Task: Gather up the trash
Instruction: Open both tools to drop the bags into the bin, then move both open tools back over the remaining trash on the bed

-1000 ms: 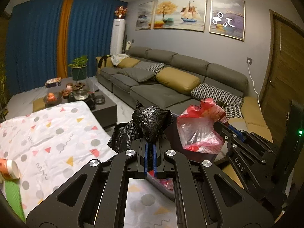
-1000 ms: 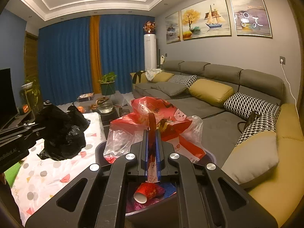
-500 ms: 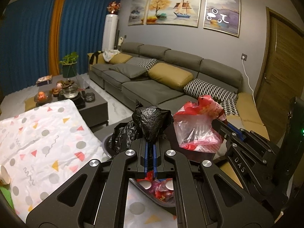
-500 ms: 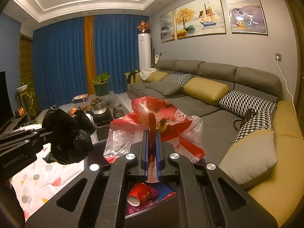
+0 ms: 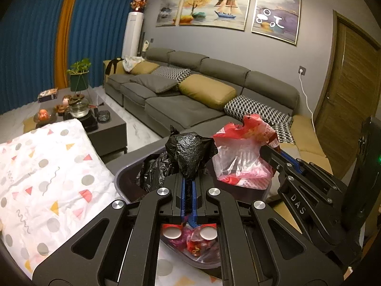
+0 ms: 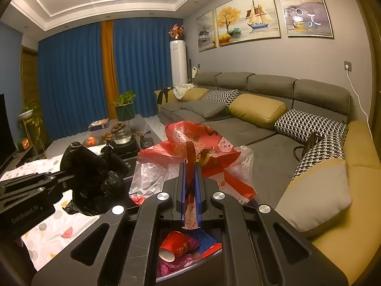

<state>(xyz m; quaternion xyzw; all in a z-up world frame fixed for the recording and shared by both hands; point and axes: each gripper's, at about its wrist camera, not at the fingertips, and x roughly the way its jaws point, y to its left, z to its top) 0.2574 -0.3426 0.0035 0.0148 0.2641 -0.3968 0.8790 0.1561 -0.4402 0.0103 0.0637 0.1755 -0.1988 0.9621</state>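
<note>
Left hand-held gripper (image 5: 188,186) is pinching crumpled black plastic bag (image 5: 190,153), right hand-held gripper (image 6: 190,174) is pinching red-and-clear plastic bag (image 6: 197,152) above dark bin (image 5: 123,178); thin film risks slipping out beside it.

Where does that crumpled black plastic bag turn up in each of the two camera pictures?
Left wrist view: the black plastic bag sits centre, pinched in the left hand-held gripper, above the bin.
Right wrist view: it hangs at the left, over the patterned cloth.
Shared landmark: the red plastic bag, just right of it in both.
</note>
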